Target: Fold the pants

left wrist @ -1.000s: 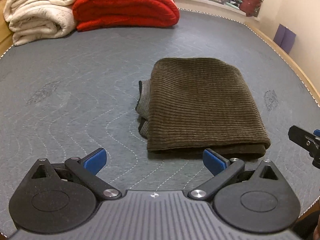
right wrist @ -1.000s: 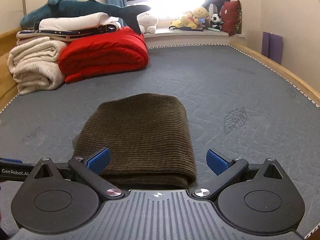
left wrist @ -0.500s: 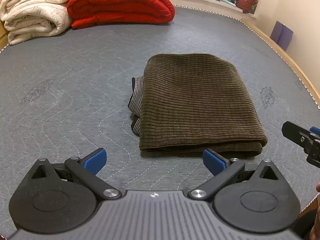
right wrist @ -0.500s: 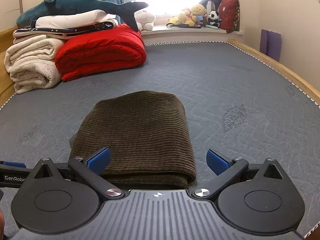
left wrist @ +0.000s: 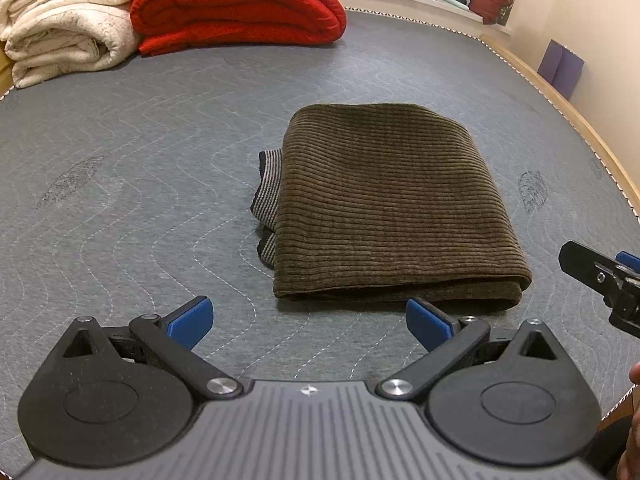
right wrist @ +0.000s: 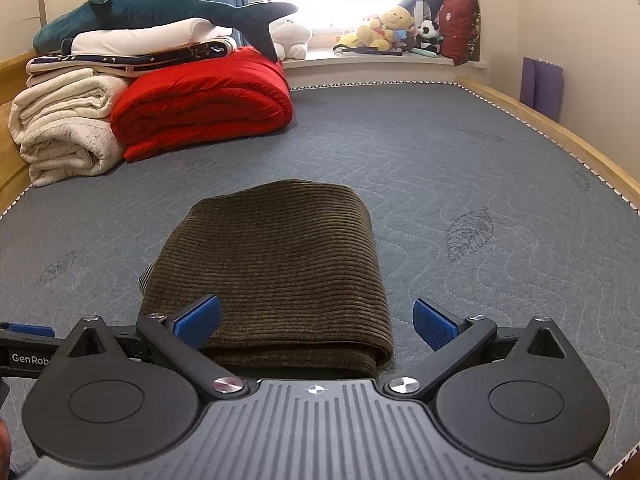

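The brown corduroy pants (left wrist: 384,208) lie folded into a compact rectangle on the grey mattress (left wrist: 132,200), with a striped waistband edge (left wrist: 267,196) showing at the left side. My left gripper (left wrist: 308,322) is open and empty, just short of the near folded edge. My right gripper (right wrist: 316,320) is open and empty, with the pants (right wrist: 276,264) lying just ahead between its blue pads. The right gripper's tip also shows at the right of the left wrist view (left wrist: 600,276).
A folded red quilt (right wrist: 200,112) and cream blankets (right wrist: 64,128) are stacked at the far left, with a plush shark (right wrist: 160,12) on top. Soft toys (right wrist: 384,32) line the window sill. The wooden bed rail (right wrist: 560,136) runs along the right.
Both grippers have drawn back slightly from the folded pants, and both views have shifted a little. The pants have not moved. Both grippers stay open.
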